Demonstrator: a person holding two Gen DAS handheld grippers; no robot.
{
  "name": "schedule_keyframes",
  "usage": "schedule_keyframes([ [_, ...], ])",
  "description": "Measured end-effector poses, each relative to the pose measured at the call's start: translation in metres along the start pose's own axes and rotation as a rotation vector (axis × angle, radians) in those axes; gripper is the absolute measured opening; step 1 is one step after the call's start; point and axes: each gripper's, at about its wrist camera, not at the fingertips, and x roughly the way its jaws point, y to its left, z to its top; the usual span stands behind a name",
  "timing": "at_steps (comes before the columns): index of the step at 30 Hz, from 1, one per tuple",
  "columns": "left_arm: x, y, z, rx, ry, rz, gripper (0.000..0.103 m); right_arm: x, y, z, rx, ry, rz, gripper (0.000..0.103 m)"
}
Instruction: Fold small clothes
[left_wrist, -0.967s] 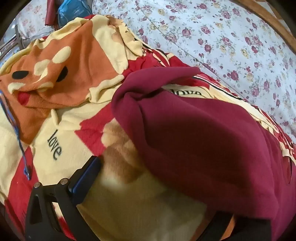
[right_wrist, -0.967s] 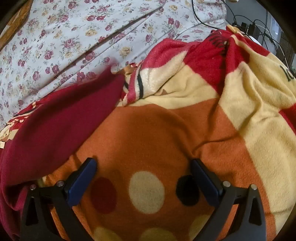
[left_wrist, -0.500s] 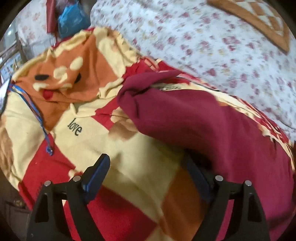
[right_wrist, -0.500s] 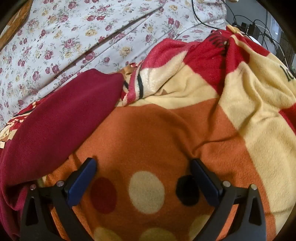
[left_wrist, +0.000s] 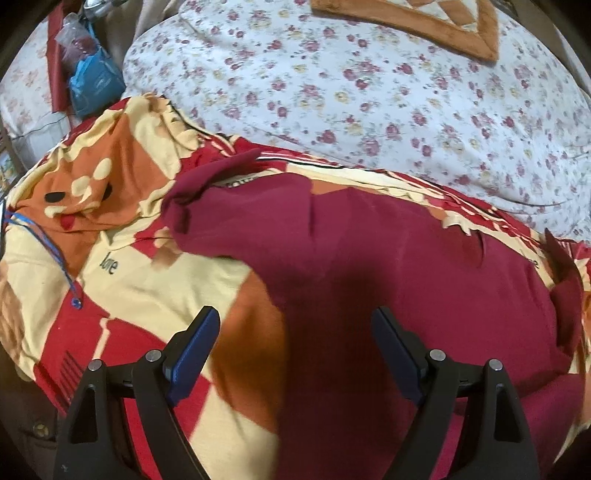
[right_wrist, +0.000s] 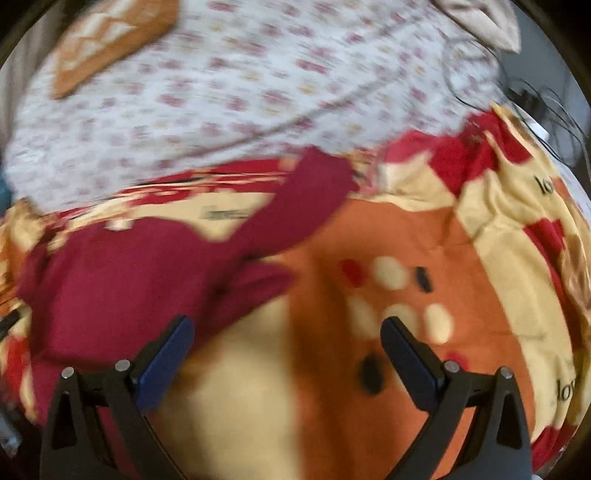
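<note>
A maroon garment (left_wrist: 369, 258) lies spread on a red, cream and orange fleece blanket (left_wrist: 147, 280). One sleeve end bunches at its far left. My left gripper (left_wrist: 295, 332) is open and empty, raised above the garment's near left part. In the blurred right wrist view the garment (right_wrist: 129, 266) lies at the left with a sleeve (right_wrist: 306, 199) stretching up to the right. My right gripper (right_wrist: 288, 339) is open and empty above the blanket (right_wrist: 443, 240), just right of the garment.
A floral white bedsheet (left_wrist: 369, 85) covers the bed beyond the blanket. An orange patterned cushion (left_wrist: 443, 26) lies at the far edge. A blue bag (left_wrist: 94, 81) sits far left. A blue cord (left_wrist: 48, 247) lies on the blanket's left. Dark cables (right_wrist: 535, 107) show far right.
Both grippers have lifted and pulled back from the bed. The left one has let go of the maroon garment, which now lies flatter and more spread. The right view has tilted and blurred with motion.
</note>
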Motion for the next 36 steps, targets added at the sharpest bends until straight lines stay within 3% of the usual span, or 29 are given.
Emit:
schedule_keyframes([
  [6, -0.003, -0.012, 0.001, 0.016, 0.015, -0.011, 0.078, -0.016, 0.083, -0.007, -0.092, 0.028, 0.200, 0.103],
  [13, -0.003, -0.007, 0.002, 0.011, 0.017, -0.015, 0.078, 0.003, 0.155, -0.011, -0.145, 0.050, 0.282, 0.103],
  [20, 0.010, 0.000, 0.000, -0.009, 0.053, -0.007, 0.076, 0.024, 0.186, -0.010, -0.141, 0.018, 0.238, 0.103],
  [36, 0.015, -0.007, 0.004, -0.001, 0.060, -0.015, 0.075, 0.048, 0.186, -0.007, -0.116, 0.001, 0.157, 0.103],
])
